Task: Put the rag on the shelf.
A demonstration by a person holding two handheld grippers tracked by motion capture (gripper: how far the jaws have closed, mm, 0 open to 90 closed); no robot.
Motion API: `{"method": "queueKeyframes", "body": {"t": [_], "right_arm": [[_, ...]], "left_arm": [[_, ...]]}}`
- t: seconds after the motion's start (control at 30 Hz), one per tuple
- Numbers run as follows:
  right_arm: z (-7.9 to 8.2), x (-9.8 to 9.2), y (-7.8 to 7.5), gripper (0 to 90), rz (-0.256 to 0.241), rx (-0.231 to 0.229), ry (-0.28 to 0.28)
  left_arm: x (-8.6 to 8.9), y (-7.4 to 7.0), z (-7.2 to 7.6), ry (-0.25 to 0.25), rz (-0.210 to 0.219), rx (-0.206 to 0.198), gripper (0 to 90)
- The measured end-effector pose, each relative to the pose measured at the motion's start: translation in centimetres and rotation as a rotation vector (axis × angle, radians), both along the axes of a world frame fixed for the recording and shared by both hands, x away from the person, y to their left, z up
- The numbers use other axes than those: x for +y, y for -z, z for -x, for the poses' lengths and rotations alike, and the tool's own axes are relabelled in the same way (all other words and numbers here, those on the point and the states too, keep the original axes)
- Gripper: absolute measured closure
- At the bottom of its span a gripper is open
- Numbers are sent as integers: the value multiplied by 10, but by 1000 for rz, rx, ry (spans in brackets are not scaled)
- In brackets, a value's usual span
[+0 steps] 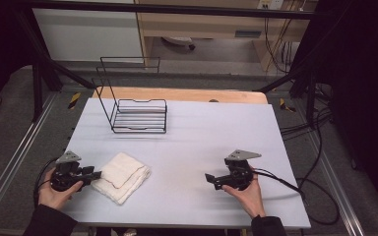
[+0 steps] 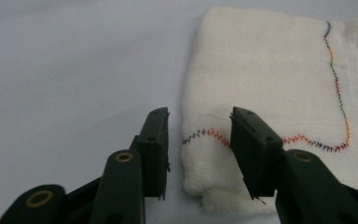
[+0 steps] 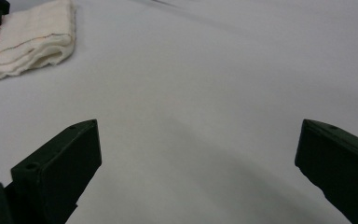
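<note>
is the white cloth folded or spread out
Folded: the cloth lies as a thick stacked pad, layered edges showing beside the left gripper.

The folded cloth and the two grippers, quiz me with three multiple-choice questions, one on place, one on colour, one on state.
1. Where is the folded cloth?
A. Inside the wire rack
B. On the table, in front of the left gripper
C. Beside the right gripper

2. What colour is the cloth?
A. Cream-white
B. Blue
C. Black

3. How stand the right gripper's jaws?
A. Shut on the cloth
B. Shut on nothing
C. Wide open over bare table

Answers: B, its corner lies between the left jaws; A, cream-white with multicoloured stitching; C, the right gripper view shows the jaws far apart.
</note>
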State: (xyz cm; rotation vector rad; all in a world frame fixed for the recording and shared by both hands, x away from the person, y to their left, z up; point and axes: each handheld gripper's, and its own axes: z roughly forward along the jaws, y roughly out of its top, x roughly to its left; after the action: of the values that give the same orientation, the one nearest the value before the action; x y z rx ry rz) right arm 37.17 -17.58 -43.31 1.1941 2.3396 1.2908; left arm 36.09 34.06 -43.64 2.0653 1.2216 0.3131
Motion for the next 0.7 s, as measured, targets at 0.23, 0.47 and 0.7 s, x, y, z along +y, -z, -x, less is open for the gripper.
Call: {"method": "queueKeyframes", "body": {"t": [0.23, 0.47, 0.7], "right_arm": [[-5, 42, -7, 25, -7, -21, -50], [-13, 94, -11, 62, -13, -19, -92], [-20, 138, -9, 123, -10, -6, -113]], "left_arm": [[-1, 3, 1, 17, 8, 22, 651], [-4, 4, 2, 16, -11, 18, 681], [-6, 5, 3, 3, -14, 21, 694]]}}
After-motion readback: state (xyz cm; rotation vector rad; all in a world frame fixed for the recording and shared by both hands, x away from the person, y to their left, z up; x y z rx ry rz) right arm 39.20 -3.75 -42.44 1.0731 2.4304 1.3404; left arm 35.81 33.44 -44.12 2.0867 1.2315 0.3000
